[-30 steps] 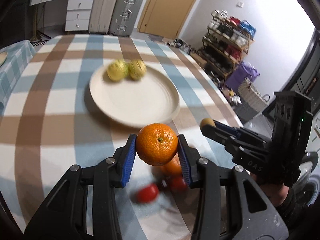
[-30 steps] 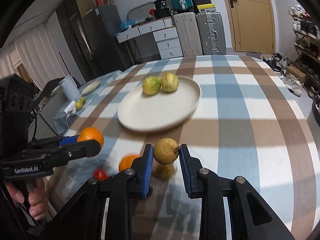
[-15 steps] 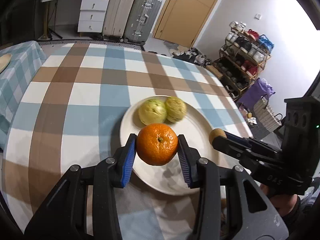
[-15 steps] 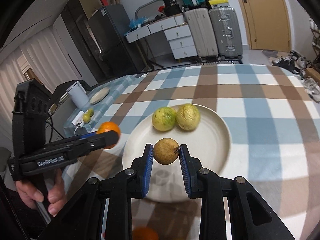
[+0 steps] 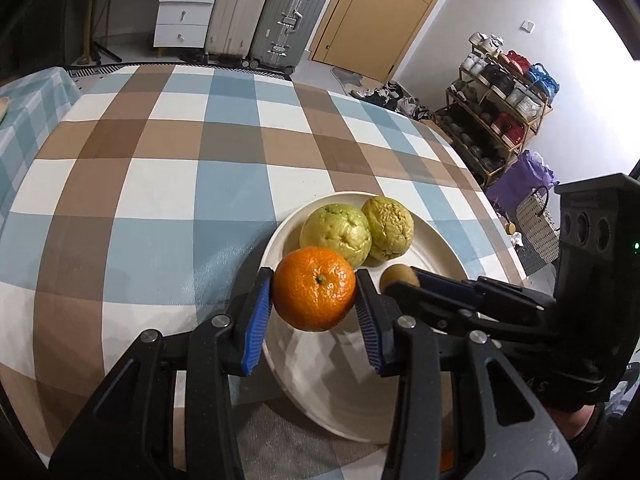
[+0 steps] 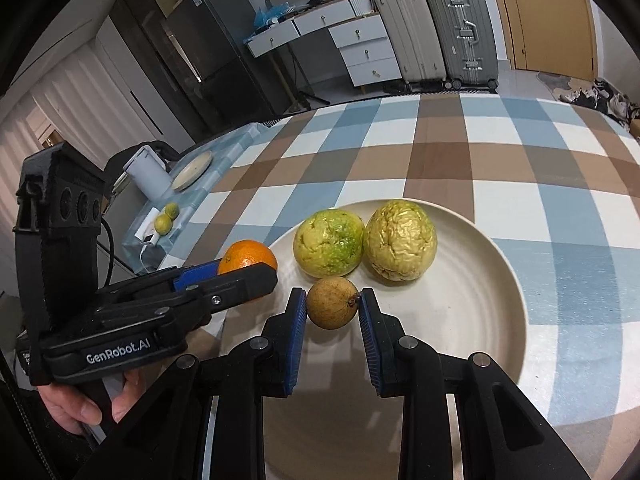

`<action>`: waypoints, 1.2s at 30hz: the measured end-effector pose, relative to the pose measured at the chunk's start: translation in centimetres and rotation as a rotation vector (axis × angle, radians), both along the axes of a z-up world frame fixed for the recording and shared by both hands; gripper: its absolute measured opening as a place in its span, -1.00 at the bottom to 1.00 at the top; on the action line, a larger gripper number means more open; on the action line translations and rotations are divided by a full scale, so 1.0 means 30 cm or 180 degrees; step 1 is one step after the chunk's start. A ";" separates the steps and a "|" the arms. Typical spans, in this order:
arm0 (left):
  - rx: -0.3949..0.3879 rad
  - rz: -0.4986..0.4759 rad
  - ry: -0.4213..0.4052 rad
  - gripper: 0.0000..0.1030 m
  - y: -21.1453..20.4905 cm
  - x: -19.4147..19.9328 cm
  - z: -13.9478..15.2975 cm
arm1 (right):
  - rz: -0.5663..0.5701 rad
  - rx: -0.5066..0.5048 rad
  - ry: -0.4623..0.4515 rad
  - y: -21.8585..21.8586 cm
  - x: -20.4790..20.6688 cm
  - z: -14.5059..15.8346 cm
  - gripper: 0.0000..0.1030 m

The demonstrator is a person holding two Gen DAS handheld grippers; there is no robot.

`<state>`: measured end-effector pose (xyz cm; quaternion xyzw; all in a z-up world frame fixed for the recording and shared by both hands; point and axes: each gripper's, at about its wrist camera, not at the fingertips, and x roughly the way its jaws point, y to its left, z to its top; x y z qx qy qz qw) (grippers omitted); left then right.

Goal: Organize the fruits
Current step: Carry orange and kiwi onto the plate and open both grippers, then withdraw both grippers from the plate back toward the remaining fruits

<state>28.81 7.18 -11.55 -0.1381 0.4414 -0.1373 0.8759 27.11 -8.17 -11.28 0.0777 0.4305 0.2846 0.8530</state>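
An orange (image 5: 314,289), round with a finely pitted glossy peel and a small green stem scar, is being clenched between the ribbed blue pads of the left gripper (image 5: 314,300), above the near left rim of a plate (image 5: 444,252). The plate is being shown as a wide, shallow, cream-coloured disc with faint concentric ridges, lying on a worktop (image 5: 160,200) that is being covered by a soft cloth checked in blue, brown and white. A small brown fruit (image 6: 332,302), round, matt and slightly rough with a short dark stem, is being grasped by the right gripper (image 6: 332,308) over the near part of the plate, its blue pads being pressed against both sides. Two wrinkled yellow-green fruits (image 6: 329,248), dented and leathery, are being seen at the far side of the plate, touching each other; the left one is being marked with brighter green patches, the right one (image 6: 401,240) is duller and more shrivelled. Both grippers are being made of black angular plastic with metal rivets. A hand (image 6: 80,404) is being wrapped around the left gripper's handle at the near left. Hard-shell ribbed suitcases (image 6: 460,28) are being seen standing far behind the worktop.
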 end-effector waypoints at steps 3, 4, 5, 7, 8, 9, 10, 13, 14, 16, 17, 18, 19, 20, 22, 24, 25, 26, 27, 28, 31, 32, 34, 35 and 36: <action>0.0038 0.0012 0.0050 -0.27 -0.007 0.010 -0.012 | 0.0000 -0.0016 0.0057 0.009 0.020 -0.019 -0.47; 0.0000 0.0010 0.0067 -0.27 -0.008 0.015 -0.017 | -0.0015 -0.0013 0.0096 0.011 0.029 -0.028 -0.47; -0.0020 0.0019 0.0073 -0.27 -0.006 0.016 -0.019 | -0.0021 -0.0001 0.0126 0.012 0.037 -0.034 -0.46; -0.0035 0.0030 0.0075 -0.27 -0.005 0.020 -0.021 | -0.0033 0.0020 0.0162 0.014 0.046 -0.040 -0.46; -0.0043 0.0034 0.0081 -0.27 -0.006 0.022 -0.023 | -0.0041 0.0021 0.0167 0.015 0.051 -0.042 -0.46; -0.0049 0.0044 0.0094 -0.26 -0.006 0.027 -0.024 | -0.0039 0.0027 0.0161 0.017 0.053 -0.042 -0.46; -0.0043 0.0050 0.0109 -0.26 -0.005 0.027 -0.023 | -0.0039 0.0033 0.0155 0.018 0.052 -0.040 -0.45; -0.0027 0.0083 0.0121 -0.18 -0.004 0.019 -0.010 | -0.0074 0.0037 0.0136 0.017 0.049 -0.035 -0.40; -0.0028 0.0089 0.0095 -0.09 -0.003 0.011 0.000 | -0.0097 0.0065 0.0143 0.011 0.047 -0.032 -0.36; 0.0009 0.0136 0.0031 0.28 0.000 -0.008 0.021 | -0.0130 0.0139 0.0142 -0.006 0.038 -0.025 -0.25; -0.0014 0.0161 -0.0001 0.46 0.006 -0.019 0.031 | -0.0154 0.0148 0.0118 -0.017 0.030 -0.019 -0.19; -0.0065 0.0173 -0.0041 0.48 0.012 -0.031 0.043 | -0.0167 0.0156 0.0094 -0.026 0.022 -0.013 -0.14; -0.0084 0.0185 -0.0080 0.49 0.016 -0.045 0.057 | -0.0178 0.0178 0.0066 -0.039 0.009 -0.004 -0.04; -0.0047 0.0193 -0.0112 0.50 0.014 -0.059 0.071 | -0.0189 0.0200 0.0040 -0.049 -0.003 0.004 0.00; -0.0020 0.0187 -0.0155 0.50 0.013 -0.087 0.094 | -0.0203 0.0222 -0.0038 -0.070 -0.037 0.027 0.07; -0.0009 0.0186 -0.0184 0.52 0.009 -0.116 0.114 | -0.0232 0.0226 -0.0102 -0.089 -0.069 0.048 0.21; 0.0016 0.0183 -0.0197 0.53 0.003 -0.133 0.125 | -0.0252 0.0234 -0.0143 -0.099 -0.088 0.061 0.30; 0.0039 0.0187 -0.0211 0.53 0.000 -0.149 0.135 | -0.0275 0.0237 -0.0190 -0.110 -0.109 0.073 0.37; 0.0075 0.0195 -0.0236 0.53 -0.006 -0.170 0.149 | -0.0292 0.0233 -0.0223 -0.118 -0.124 0.083 0.40; 0.0095 0.0199 -0.0252 0.56 -0.009 -0.184 0.158 | -0.0311 0.0227 -0.0261 -0.127 -0.144 0.095 0.44; 0.0203 0.0211 -0.0319 0.59 -0.025 -0.238 0.192 | -0.0339 0.0217 -0.0351 -0.152 -0.202 0.125 0.51; 0.0216 0.0205 -0.0334 0.59 -0.030 -0.255 0.201 | -0.0343 0.0216 -0.0379 -0.159 -0.223 0.135 0.52; 0.0254 0.0206 -0.0355 0.59 -0.040 -0.292 0.219 | -0.0358 0.0217 -0.0436 -0.172 -0.258 0.154 0.57; 0.0266 0.0205 -0.0370 0.60 -0.044 -0.309 0.227 | -0.0374 0.0221 -0.0471 -0.179 -0.279 0.163 0.61; 0.0289 0.0211 -0.0387 0.60 -0.050 -0.333 0.238 | -0.0386 0.0228 -0.0496 -0.185 -0.295 0.171 0.63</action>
